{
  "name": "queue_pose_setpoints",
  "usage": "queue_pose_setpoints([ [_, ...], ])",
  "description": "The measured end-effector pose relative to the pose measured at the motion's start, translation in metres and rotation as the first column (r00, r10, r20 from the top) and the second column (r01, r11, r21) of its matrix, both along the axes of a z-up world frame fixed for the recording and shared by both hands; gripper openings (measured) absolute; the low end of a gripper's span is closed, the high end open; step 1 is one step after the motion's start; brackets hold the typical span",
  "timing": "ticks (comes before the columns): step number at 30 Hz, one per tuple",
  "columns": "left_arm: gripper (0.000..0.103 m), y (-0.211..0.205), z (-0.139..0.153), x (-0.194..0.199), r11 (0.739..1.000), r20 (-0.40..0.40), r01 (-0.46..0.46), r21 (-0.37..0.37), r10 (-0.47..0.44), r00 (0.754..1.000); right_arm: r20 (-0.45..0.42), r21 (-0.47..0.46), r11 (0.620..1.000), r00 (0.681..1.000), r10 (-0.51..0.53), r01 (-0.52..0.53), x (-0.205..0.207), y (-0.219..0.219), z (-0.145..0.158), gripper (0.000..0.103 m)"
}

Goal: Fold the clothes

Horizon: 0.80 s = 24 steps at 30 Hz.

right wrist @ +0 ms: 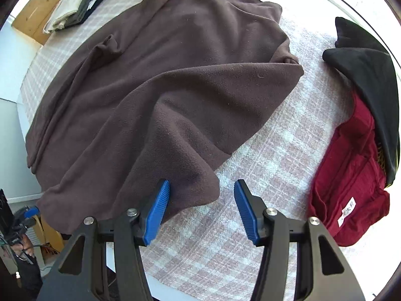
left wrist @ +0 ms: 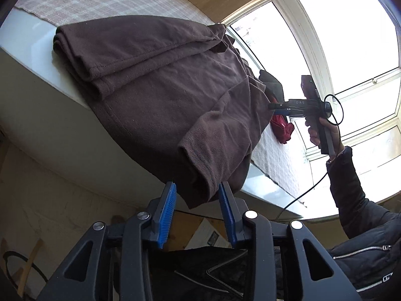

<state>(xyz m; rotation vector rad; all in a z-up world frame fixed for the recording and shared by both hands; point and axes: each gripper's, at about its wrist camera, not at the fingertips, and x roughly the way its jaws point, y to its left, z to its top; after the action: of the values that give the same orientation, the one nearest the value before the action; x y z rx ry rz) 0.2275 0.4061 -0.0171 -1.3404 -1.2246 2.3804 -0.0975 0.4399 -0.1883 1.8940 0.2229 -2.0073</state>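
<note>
Nearest the left wrist camera, a hanging sleeve cuff [left wrist: 200, 180] of the brown fleece top [left wrist: 155, 75] is drooping between the blue pads of the left gripper [left wrist: 198, 210], whose jaws are standing partly apart and are not seen pressing on it. At the right wrist camera, a fleece corner [right wrist: 195, 188] is lying against 1 pad of the right gripper [right wrist: 200, 210]; its jaws are standing wide, with nothing being clamped.

1 brown fleece top is being worked on. It is lying partly folded on the checked cloth [right wrist: 250, 175] covering the surface [left wrist: 25, 32], with 1 side hanging over the near edge. The fabric is judged to be soft, limp, fairly light and thick, so it is likely being gripped well by ribbed pads but sagging wherever it is unsupported. Hemmed edges, the cuff or a corner are judged the best holds, taken through several layers and at 2 points well apart.

Beside it, 1 red garment [right wrist: 351, 180] and 1 black garment [right wrist: 363, 62] are lying touching each other. 1 stack of folded clothes [right wrist: 82, 2] is resting at the far corner; its pieces cannot be counted.
</note>
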Motion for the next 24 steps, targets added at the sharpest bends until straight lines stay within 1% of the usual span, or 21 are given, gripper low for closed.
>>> queue_pose_setpoints([
  [3,0.032,0.027,-0.007,-0.013,0.999,0.002,0.040,-0.024,-0.040,0.999,0.033,-0.071,0.996,0.998,-0.046,0.048,0.008,0.013,0.009,0.053],
  [5,0.032,0.036,-0.011,-0.026,0.999,-0.005,0.049,-0.007,-0.049,0.999,0.068,-0.104,0.992,0.996,-0.065,0.072,0.014,0.020,0.008,0.053],
  [6,0.031,0.040,-0.011,-0.031,0.998,-0.001,0.056,-0.010,-0.056,0.998,0.091,-0.121,0.989,0.993,-0.078,0.088,0.016,0.023,0.006,0.053],
  [7,0.014,0.043,-0.011,-0.036,0.997,0.004,0.074,-0.023,-0.074,0.997,0.117,-0.139,0.984,0.989,-0.091,0.107,0.017,0.027,0.003,0.053],
  [8,0.001,0.047,-0.011,-0.040,0.995,0.009,0.093,-0.035,-0.092,0.996,0.144,-0.157,0.980,0.984,-0.103,0.125,0.017,0.030,-0.001,0.053],
  [10,0.001,0.051,-0.005,-0.044,0.991,-0.006,0.123,-0.056,-0.123,0.992,0.179,-0.184,0.971,0.977,-0.119,0.152,0.017,0.034,-0.008,0.053],
  [12,0.001,0.048,0.003,-0.044,0.990,-0.025,0.124,-0.063,-0.125,0.992,0.181,-0.198,0.966,0.975,-0.129,0.165,0.015,0.035,-0.012,0.053],
  [15,0.001,0.028,0.015,-0.037,0.996,-0.052,0.086,-0.029,-0.088,0.995,0.203,-0.263,0.944,0.968,-0.146,0.198,0.007,0.037,-0.017,0.053],
  [17,0.001,0.009,0.025,-0.032,0.999,-0.074,0.043,-0.008,-0.044,0.996,0.226,-0.304,0.925,0.960,-0.165,0.230,0.002,0.039,-0.020,0.053],
  [19,0.002,-0.008,0.033,-0.028,1.000,-0.081,0.012,-0.005,-0.013,0.997,0.216,-0.315,0.919,0.961,-0.172,0.236,-0.001,0.040,-0.020,0.035],
  [20,0.001,-0.014,0.037,-0.028,1.000,-0.075,0.001,-0.024,-0.003,0.997,0.208,-0.309,0.921,0.962,-0.177,0.236,-0.003,0.040,-0.020,0.017],
  [21,0.001,-0.018,0.039,-0.028,0.999,-0.070,-0.003,-0.041,0.000,0.998,0.210,-0.307,0.920,0.961,-0.182,0.242,-0.005,0.040,-0.021,0.015],
  [22,0.001,-0.019,0.039,-0.029,0.999,-0.069,0.004,-0.037,-0.007,0.998,0.216,-0.318,0.915,0.959,-0.185,0.249,-0.008,0.040,-0.020,0.015],
  [24,0.002,-0.015,0.035,-0.031,1.000,-0.069,0.025,-0.006,-0.025,0.997,0.211,-0.313,0.916,0.959,-0.191,0.252,-0.010,0.040,-0.022,0.015],
])
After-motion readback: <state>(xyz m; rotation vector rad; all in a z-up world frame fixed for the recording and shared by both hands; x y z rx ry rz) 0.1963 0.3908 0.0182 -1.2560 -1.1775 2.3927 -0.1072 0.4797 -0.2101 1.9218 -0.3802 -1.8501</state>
